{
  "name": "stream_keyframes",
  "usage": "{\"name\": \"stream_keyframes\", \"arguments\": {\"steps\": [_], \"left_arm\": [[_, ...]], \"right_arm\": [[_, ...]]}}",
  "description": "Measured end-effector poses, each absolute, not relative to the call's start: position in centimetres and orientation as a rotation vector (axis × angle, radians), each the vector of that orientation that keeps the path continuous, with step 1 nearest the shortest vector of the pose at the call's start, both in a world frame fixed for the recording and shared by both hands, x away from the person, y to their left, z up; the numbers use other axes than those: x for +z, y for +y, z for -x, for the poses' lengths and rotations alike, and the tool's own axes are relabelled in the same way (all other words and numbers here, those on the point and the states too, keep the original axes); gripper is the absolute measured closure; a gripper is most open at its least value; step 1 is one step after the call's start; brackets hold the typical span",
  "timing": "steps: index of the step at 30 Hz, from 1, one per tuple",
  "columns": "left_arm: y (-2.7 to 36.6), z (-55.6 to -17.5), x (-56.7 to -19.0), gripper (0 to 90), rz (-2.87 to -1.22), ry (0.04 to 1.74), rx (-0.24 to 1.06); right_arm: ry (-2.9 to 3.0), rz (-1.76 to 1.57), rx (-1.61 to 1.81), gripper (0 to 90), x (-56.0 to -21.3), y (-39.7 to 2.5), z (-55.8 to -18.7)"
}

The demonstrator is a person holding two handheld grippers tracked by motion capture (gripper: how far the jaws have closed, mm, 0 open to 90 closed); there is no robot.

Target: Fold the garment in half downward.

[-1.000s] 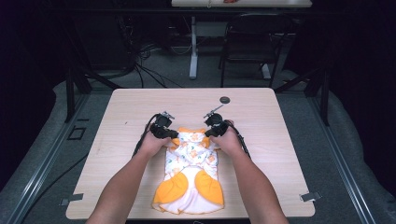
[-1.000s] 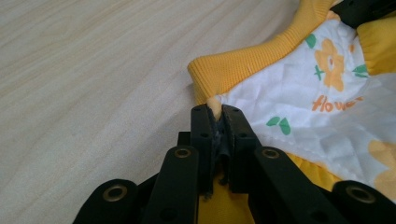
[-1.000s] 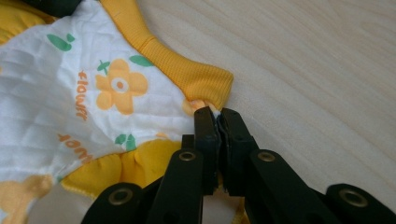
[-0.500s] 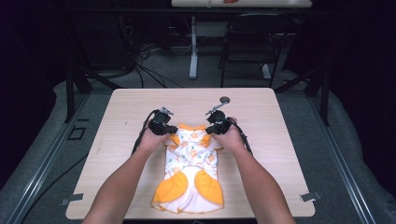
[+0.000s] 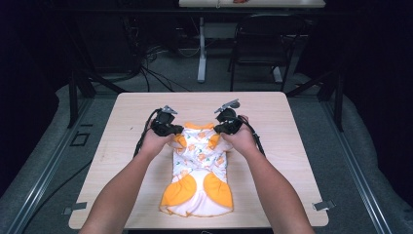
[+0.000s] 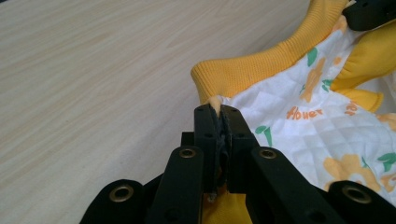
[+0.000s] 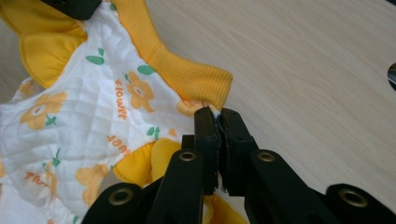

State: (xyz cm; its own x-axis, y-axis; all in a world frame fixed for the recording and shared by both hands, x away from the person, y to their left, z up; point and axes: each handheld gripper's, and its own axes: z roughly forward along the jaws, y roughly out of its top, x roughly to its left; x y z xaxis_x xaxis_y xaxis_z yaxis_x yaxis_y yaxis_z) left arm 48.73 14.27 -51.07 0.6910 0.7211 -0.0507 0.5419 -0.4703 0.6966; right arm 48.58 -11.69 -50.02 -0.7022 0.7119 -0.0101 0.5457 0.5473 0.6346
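A small quilted garment [image 5: 199, 161], white with orange flowers and yellow-orange trim, lies flat in the middle of the wooden table [image 5: 292, 126], collar toward the far side. My left gripper [image 5: 174, 131] is shut on its left shoulder, and my right gripper [image 5: 219, 129] is shut on its right shoulder. In the left gripper view the jaws [image 6: 219, 114] pinch the fabric just beside the ribbed yellow collar [image 6: 252, 70]. In the right gripper view the jaws [image 7: 218, 116] clamp the other end of the collar [image 7: 191, 74] the same way. Each view catches the opposite gripper's black tip [image 6: 373, 11] [image 7: 70, 5].
Bare tabletop lies all round the garment. A small dark object [image 7: 392, 74] sits on the wood at the right edge of the right gripper view. Beyond the table are a black chair [image 5: 258, 44], a white table leg [image 5: 201, 53] and floor cables [image 5: 156, 68].
Both grippers have moved a little toward the far edge of the table, drawing the garment's top end with them. Their hold on the shoulders is unchanged.
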Motion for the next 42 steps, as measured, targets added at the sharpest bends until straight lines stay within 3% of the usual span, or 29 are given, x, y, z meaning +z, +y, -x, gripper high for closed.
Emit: {"name": "stream_keyframes", "arguments": {"steps": [10,42], "left_arm": [[14.9,-48.6,-49.2,86.7,-2.148,0.955,0.360],[15.4,-47.2,-45.9,86.6,-2.135,0.804,0.406]], "right_arm": [[2.503,-1.003,0.896,86.3,-47.6,-11.1,-48.4],[2.460,-0.839,0.947,86.3,-44.9,-12.0,-46.3]]}}
